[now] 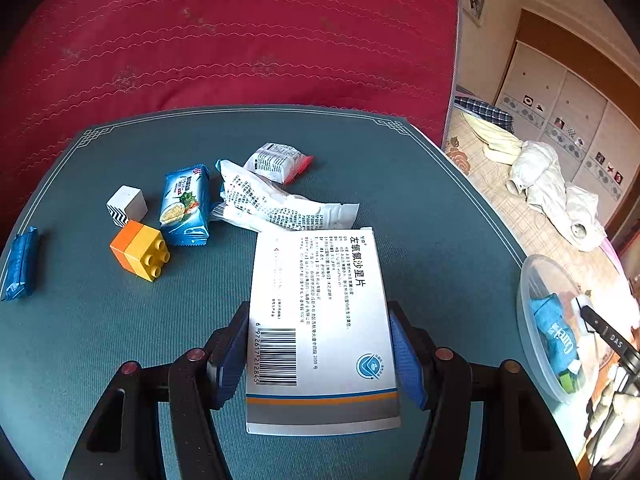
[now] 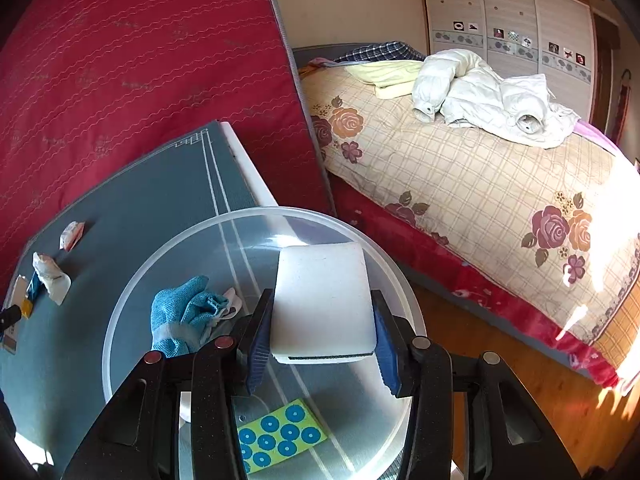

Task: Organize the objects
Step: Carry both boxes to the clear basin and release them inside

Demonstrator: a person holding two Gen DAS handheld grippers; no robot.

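My left gripper (image 1: 319, 320) is shut on a white medicine box (image 1: 320, 272) with a barcode, held just above the teal table mat (image 1: 100, 340). My right gripper (image 2: 322, 300) is shut on a white sponge block (image 2: 324, 280), which hangs over a clear plastic bowl (image 2: 160, 256) at the table's right edge. Inside the bowl lie a blue cloth (image 2: 180, 312) and a green card with blue dots (image 2: 280, 436). In the left wrist view the bowl (image 1: 532, 280) stands at the right.
On the mat lie a yellow-orange brick (image 1: 140, 252), a white cube (image 1: 127, 205), a blue snack packet (image 1: 186, 204), crumpled white packets (image 1: 272, 204), a small packet (image 1: 278, 162) and a blue packet (image 1: 20, 264). A red mattress (image 1: 240, 40) stands behind; a bed (image 2: 460, 168) is to the right.
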